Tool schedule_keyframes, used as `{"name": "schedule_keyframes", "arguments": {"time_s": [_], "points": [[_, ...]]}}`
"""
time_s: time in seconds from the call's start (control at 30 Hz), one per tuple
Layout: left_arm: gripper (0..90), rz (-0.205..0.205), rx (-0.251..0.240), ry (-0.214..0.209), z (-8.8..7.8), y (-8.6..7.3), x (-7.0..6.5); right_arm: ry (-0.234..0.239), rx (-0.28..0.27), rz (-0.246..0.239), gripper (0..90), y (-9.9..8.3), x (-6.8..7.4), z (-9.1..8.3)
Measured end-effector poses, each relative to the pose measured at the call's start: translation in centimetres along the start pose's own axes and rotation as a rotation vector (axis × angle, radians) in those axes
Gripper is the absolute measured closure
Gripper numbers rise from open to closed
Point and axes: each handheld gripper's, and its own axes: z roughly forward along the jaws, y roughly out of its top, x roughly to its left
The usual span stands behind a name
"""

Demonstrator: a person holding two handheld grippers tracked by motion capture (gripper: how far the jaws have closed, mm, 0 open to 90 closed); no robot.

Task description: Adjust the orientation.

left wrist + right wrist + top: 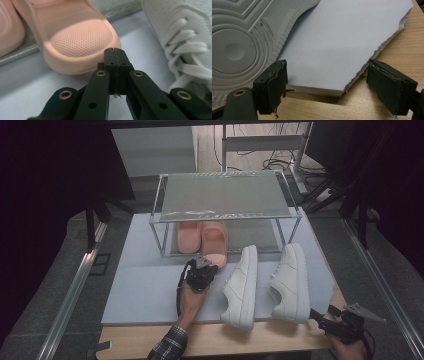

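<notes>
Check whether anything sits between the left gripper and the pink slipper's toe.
Nothing visible does. The left gripper, jaws shut and empty, points straight at the toe of the pink slipper, at or almost at its edge. The white sneaker lies off to the side.

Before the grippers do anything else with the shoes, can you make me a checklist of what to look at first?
1. Left gripper empty: ok, jaws shut together with nothing between them.
2. Its tips close to the pink slipper: ok, right at the toe; whether they touch, cannot tell.
3. That slipper fully on the rack: not ok, its toe sticks out the front.
4. Right gripper ready: ok, jaws wide open, empty.
5. Right white sneaker standing flat: not ok, it lies on its side.
6. Rack's top shelf free: ok.
</notes>
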Motion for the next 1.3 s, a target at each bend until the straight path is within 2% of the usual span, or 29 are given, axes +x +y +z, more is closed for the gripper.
{"name": "schedule_keyframes", "arguments": {"time_s": [0.27, 0.53, 0.77, 0.87, 1.3], "points": [[89.8, -0.020, 0.007, 0.004, 1.0, 0.8, 0.7, 0.000, 0.001, 0.001, 17.2, 0.0, 0.0, 0.0], [89.7, -0.022, 0.016, 0.022, 2.0, 1.5, 1.2, 0.001, 0.001, 0.001, 17.2, 0.0, 0.0, 0.0], [89.8, -0.046, 0.016, 0.034, 2.8, 2.1, 1.8, 0.000, 0.000, 0.001, 17.2, 0.0, 0.0, 0.0], [89.8, -0.039, 0.025, 0.043, 3.1, 2.4, 2.1, 0.001, 0.000, 0.001, 17.2, 0.0, 0.0, 0.0], [89.7, -0.066, 0.042, 0.073, 4.4, 3.3, 3.3, 0.002, 0.000, 0.001, 17.1, 0.0, 0.0, 0.0]]}}
